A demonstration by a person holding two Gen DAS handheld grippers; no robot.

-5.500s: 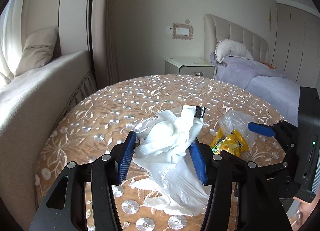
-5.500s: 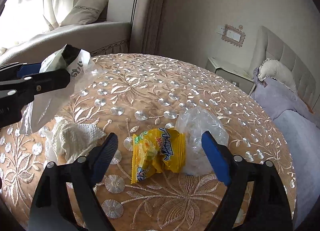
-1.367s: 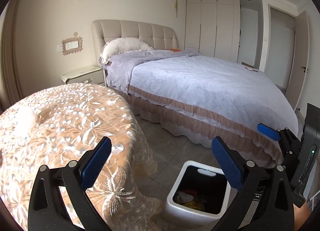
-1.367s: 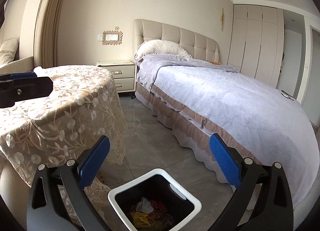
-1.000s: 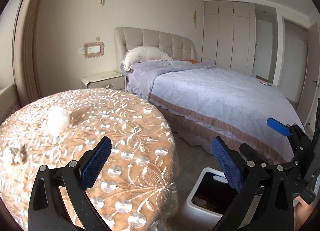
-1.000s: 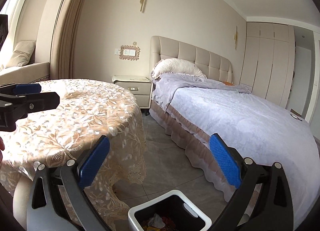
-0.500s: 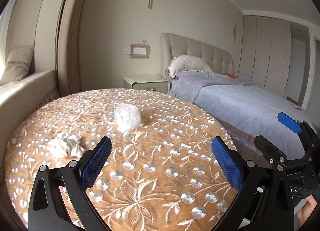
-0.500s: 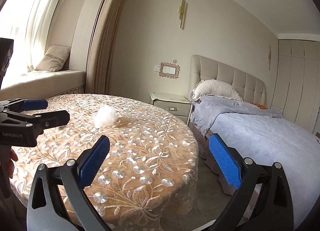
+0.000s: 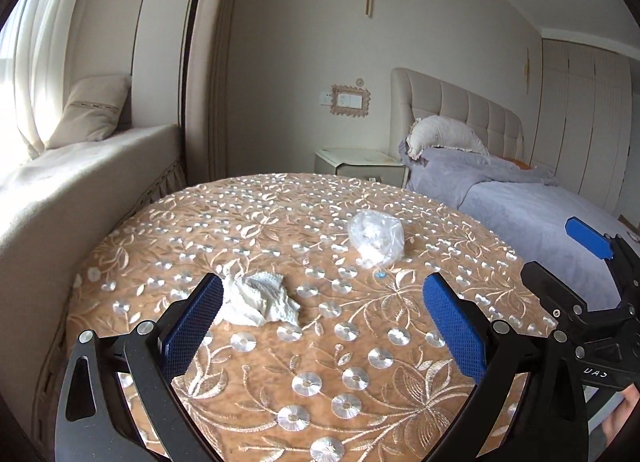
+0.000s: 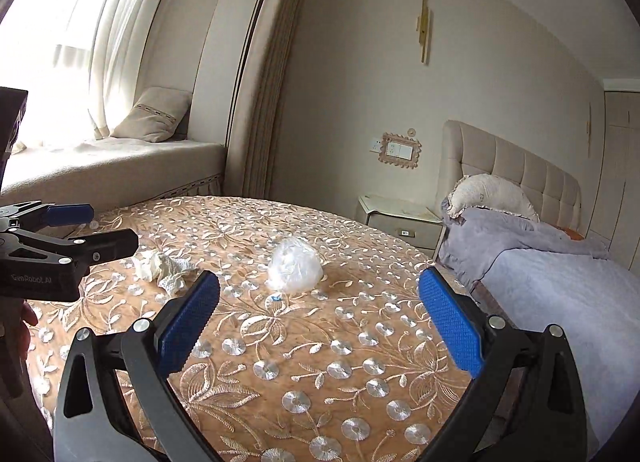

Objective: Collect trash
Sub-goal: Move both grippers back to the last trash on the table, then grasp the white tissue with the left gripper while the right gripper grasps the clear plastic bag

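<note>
Left gripper [image 9: 322, 326]: jaws wide apart, nothing between the blue pads, hovering over the table [image 9: 280, 382].
Crumpled tissue [image 9: 260, 298]: on the tablecloth, just beside the left pad.
Clear plastic wad [image 9: 375, 237]: farther back (near centre).
Right gripper [image 9: 588, 294]: at the right edge, parted.
</note>
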